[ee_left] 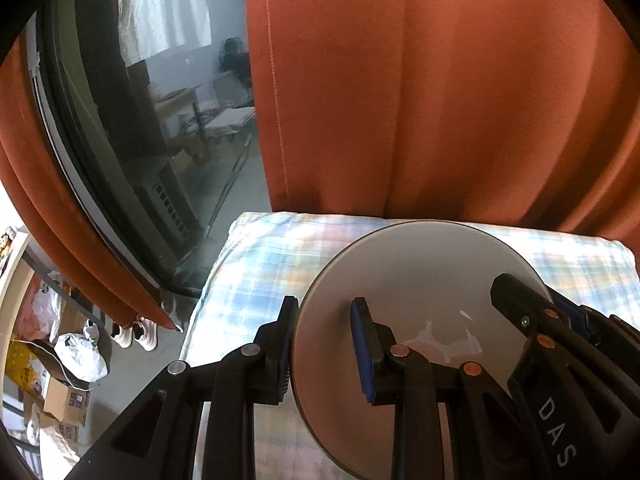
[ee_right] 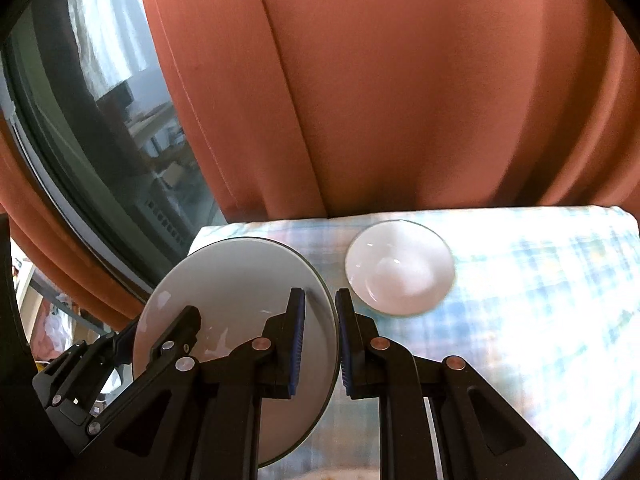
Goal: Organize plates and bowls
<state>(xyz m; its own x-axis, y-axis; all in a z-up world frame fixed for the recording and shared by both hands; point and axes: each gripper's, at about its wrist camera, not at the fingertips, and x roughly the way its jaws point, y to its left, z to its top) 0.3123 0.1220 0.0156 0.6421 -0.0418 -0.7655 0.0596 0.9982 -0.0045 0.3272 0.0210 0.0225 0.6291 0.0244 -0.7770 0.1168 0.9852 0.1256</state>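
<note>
Both grippers, left gripper [ee_left: 325, 346] and right gripper [ee_right: 320, 344], clamp opposite rims of the round grey plate [ee_right: 240, 292]; small white ceramic bowl [ee_right: 400, 267] sits ahead-right, nearer the right.

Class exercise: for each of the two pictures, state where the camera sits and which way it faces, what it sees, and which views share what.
Left wrist: on the left gripper, facing forward and down along its fingers at the plate it clamps; right gripper at right.
Right wrist: on the right gripper, facing likewise; left gripper, bowl.
Shared: plate, checked cloth, curtain, window.
</note>
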